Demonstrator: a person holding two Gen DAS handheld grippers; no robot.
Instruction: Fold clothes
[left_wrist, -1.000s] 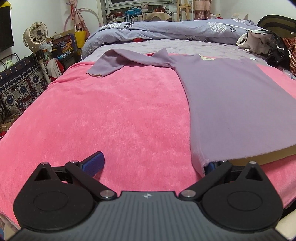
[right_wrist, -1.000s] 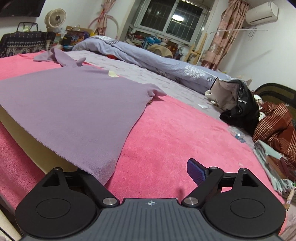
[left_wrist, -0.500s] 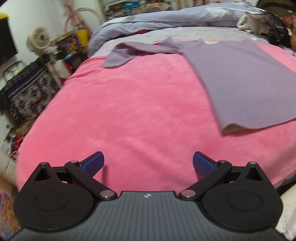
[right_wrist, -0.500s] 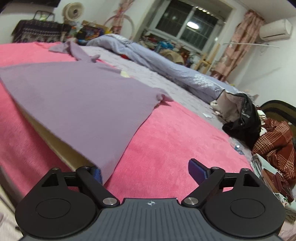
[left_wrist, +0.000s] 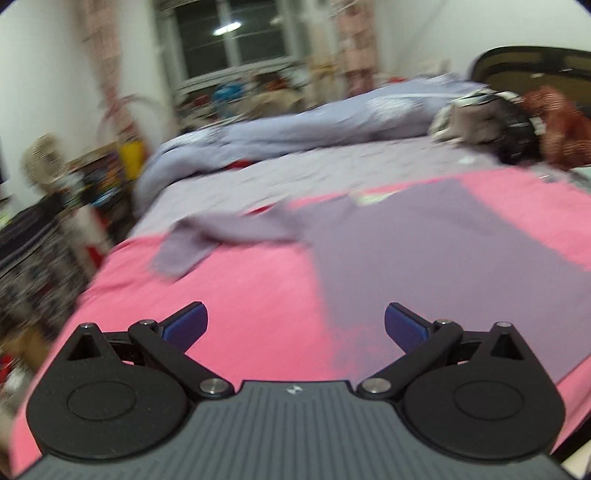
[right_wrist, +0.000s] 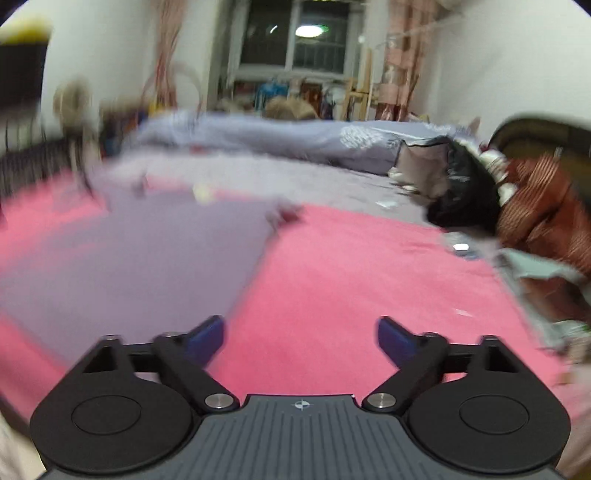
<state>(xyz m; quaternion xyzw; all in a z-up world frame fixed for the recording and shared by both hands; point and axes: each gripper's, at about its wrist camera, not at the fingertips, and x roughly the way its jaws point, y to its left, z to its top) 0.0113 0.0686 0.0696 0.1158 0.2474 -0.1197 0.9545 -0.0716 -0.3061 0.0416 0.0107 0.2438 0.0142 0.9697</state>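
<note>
Left wrist view, motion-blurred: the left claw (left_wrist: 295, 325) stood wide open above the pink blanket (left_wrist: 240, 295), holding nothing, its blue pads (left_wrist: 186, 325) clear of the fabric. The lilac long-sleeved top (left_wrist: 443, 258) lay spread flat on the blanket ahead and to the right, one sleeve (left_wrist: 207, 240) stretched out leftward; a rumpled blue-grey duvet (left_wrist: 314, 125) lay beyond it on the bed. Right wrist view, also blurred: the right claw (right_wrist: 301, 338) was open and empty, its jaws having just been closing somewhat with nothing between them. The top (right_wrist: 129, 258) lay ahead to the left, its near edge just beyond the left pad; a black bag (right_wrist: 465, 192) and a plaid garment (right_wrist: 546, 214) sat at far right.
</note>
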